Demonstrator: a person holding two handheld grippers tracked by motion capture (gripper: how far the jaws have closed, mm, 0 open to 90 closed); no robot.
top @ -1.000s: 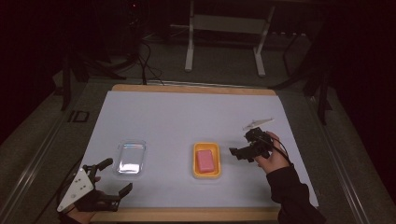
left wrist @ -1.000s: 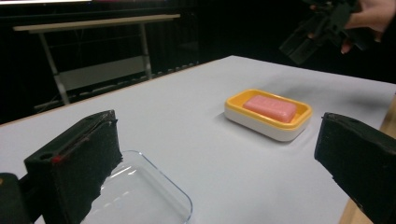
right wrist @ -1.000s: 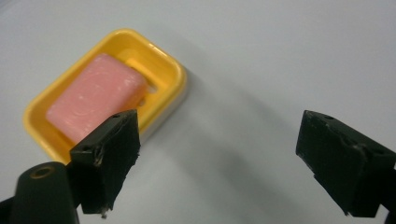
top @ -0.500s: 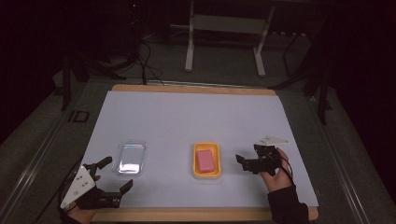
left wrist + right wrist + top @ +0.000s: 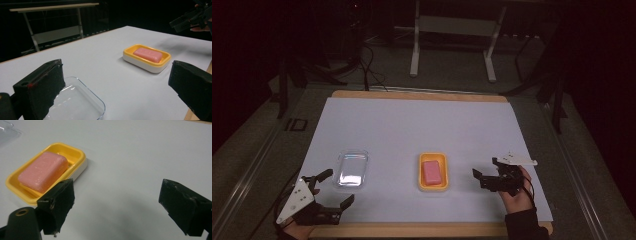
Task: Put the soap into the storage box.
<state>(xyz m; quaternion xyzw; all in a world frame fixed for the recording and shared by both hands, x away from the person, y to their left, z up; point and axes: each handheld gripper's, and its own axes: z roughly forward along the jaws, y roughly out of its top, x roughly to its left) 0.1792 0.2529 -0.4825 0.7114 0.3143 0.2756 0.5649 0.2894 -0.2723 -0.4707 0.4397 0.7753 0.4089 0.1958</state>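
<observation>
- Left gripper [image 5: 334, 190]: at the near left corner of the table [image 5: 422, 120], held by the left hand [image 5: 294, 225]. Jaws spread wide, nothing between them. In the left gripper view the gripper [image 5: 115, 90] has a jaw at each side of the frame, with bare table surface between.
- Right gripper [image 5: 487, 172]: near the right edge of the table, close to the near edge, held by the right hand [image 5: 514, 195]. Jaws point left toward the dish and are wide apart, holding nothing. In the right gripper view the gripper [image 5: 115, 205] has open table between its jaws; the left jaw stands in front of the dish's near corner, and contact cannot be judged.
- Lid [image 5: 352, 168]: clear, rectangular, lying flat just beyond the left gripper, left of centre. Long axis runs near to far.
- Dish [image 5: 433, 172]: yellow, rectangular, with a white base, lying near the middle of the table's width toward the near edge, between lid and right gripper. Long axis runs near to far.
- Soap [image 5: 432, 172]: pink bar lying flat inside the dish, long axis aligned with the dish.
- Lid and dish are apart.
</observation>
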